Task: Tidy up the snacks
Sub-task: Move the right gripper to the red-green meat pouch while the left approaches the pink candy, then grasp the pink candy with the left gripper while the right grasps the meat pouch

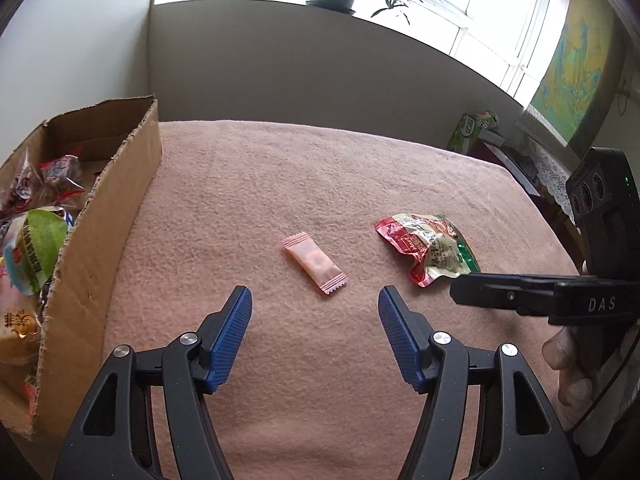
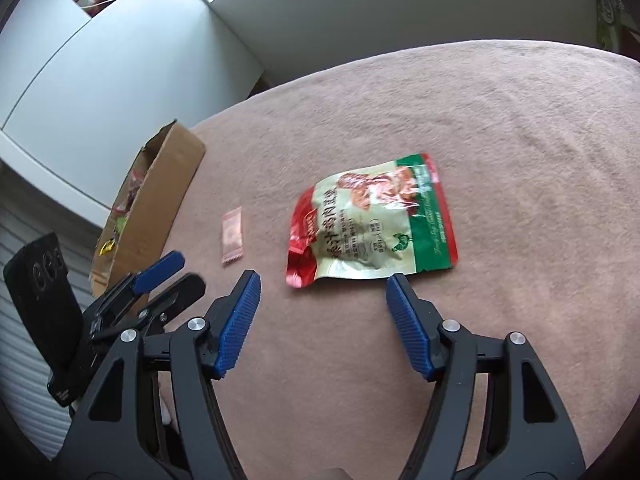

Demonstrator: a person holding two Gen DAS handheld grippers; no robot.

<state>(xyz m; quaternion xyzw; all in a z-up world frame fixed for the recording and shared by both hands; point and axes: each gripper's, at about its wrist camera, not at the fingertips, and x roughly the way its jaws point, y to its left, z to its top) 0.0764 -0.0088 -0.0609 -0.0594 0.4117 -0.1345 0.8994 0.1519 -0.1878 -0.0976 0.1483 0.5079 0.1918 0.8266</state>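
A small pink candy wrapper (image 1: 315,264) lies on the pink blanket just ahead of my open, empty left gripper (image 1: 315,300). It also shows in the right wrist view (image 2: 232,236). A red, white and green snack pouch (image 2: 370,224) lies flat just ahead of my open, empty right gripper (image 2: 324,284); in the left wrist view the pouch (image 1: 428,250) lies to the right of the candy. A cardboard box (image 1: 108,216) at the left holds several snack packets. The right gripper's body (image 1: 560,300) enters the left view from the right.
The blanket-covered table (image 1: 320,168) ends near a grey wall behind. A green carton (image 1: 474,128) and a lace-covered shelf stand off the far right corner. The left gripper (image 2: 132,292) sits close to the box in the right view (image 2: 160,200).
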